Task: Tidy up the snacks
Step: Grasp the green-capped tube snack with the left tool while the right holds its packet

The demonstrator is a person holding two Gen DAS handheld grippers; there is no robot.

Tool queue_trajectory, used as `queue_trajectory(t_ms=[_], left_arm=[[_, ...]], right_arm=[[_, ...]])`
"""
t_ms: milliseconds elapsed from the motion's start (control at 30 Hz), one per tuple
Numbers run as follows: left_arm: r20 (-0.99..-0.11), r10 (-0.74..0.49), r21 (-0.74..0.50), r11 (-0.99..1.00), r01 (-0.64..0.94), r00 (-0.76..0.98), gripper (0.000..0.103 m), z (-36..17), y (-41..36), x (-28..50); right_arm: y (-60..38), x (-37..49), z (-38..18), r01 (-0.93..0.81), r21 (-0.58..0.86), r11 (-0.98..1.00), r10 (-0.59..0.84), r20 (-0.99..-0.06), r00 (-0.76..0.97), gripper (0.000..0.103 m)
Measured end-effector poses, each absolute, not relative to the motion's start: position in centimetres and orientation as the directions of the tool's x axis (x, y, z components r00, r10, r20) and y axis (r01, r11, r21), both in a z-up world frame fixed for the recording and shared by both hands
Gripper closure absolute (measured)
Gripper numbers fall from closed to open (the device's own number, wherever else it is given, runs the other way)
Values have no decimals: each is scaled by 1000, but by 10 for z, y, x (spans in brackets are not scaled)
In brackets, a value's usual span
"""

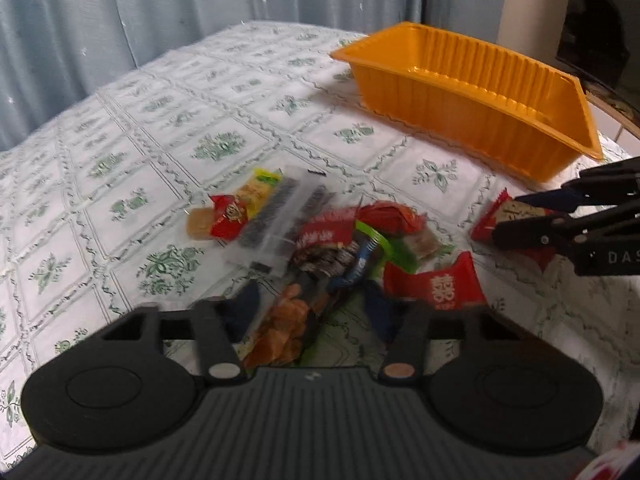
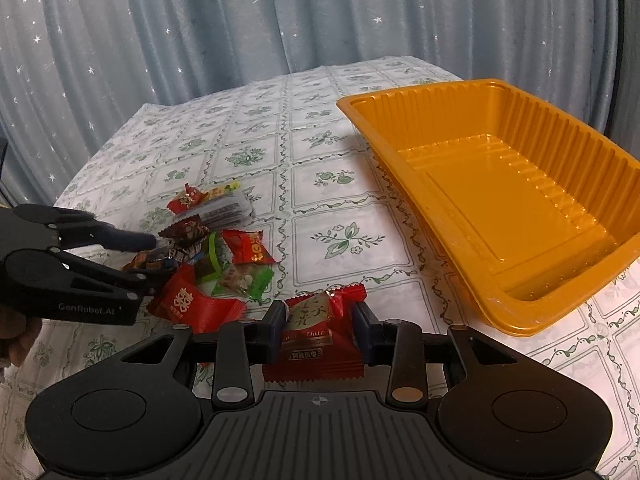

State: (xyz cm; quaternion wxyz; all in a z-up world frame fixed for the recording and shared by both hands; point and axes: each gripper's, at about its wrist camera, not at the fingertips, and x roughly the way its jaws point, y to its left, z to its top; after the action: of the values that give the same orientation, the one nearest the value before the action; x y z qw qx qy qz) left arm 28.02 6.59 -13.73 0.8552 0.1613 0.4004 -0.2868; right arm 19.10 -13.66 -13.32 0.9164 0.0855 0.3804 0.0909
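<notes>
My right gripper [image 2: 320, 316] is shut on a red date-candy packet [image 2: 312, 336], just above the tablecloth near its front edge. In the left wrist view, that right gripper [image 1: 506, 218] comes in from the right with the red packet [image 1: 484, 228] in its tips. My left gripper [image 1: 312, 304] reaches into the snack pile [image 1: 340, 240], and its blurred blue fingers flank an orange-brown snack packet [image 1: 284, 332]. In the right wrist view, the left gripper [image 2: 158, 259] has its tips closed on that packet [image 2: 146, 261]. An empty orange plastic tray [image 2: 500, 208] stands to the right.
A green floral cloth [image 2: 256, 136] covers the table, and blue-grey curtains [image 2: 200, 20] hang behind it. The loose pile holds a big red packet [image 2: 188, 304], a green one [image 2: 244, 280] and a clear pack [image 1: 280, 216]. The tray [image 1: 440, 108] sits far right beside a dark screen [image 1: 600, 20].
</notes>
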Motion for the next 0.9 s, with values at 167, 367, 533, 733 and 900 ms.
queue_trajectory(t_ms=[167, 367, 533, 733, 900], left_arm=[[-792, -338, 12, 824, 566, 509, 73, -133, 70, 271], [-816, -220, 5, 922, 387, 534, 76, -130, 71, 230], [-802, -176, 19, 948, 318, 571, 75, -133, 62, 202], [-770, -163, 55, 947, 318, 618, 70, -137, 57, 207], [-780, -156, 47, 951, 305, 606, 77, -136, 54, 207]], right_arm=[[-138, 190, -131, -96, 231, 968, 231, -678, 698, 66], [-139, 181, -127, -102, 236, 966, 239, -676, 697, 66], [-140, 169, -125, -107, 239, 965, 244, -677, 694, 66], [-142, 162, -124, -105, 241, 965, 245, -677, 694, 66], [-145, 162, -122, -100, 251, 963, 247, -670, 700, 66]])
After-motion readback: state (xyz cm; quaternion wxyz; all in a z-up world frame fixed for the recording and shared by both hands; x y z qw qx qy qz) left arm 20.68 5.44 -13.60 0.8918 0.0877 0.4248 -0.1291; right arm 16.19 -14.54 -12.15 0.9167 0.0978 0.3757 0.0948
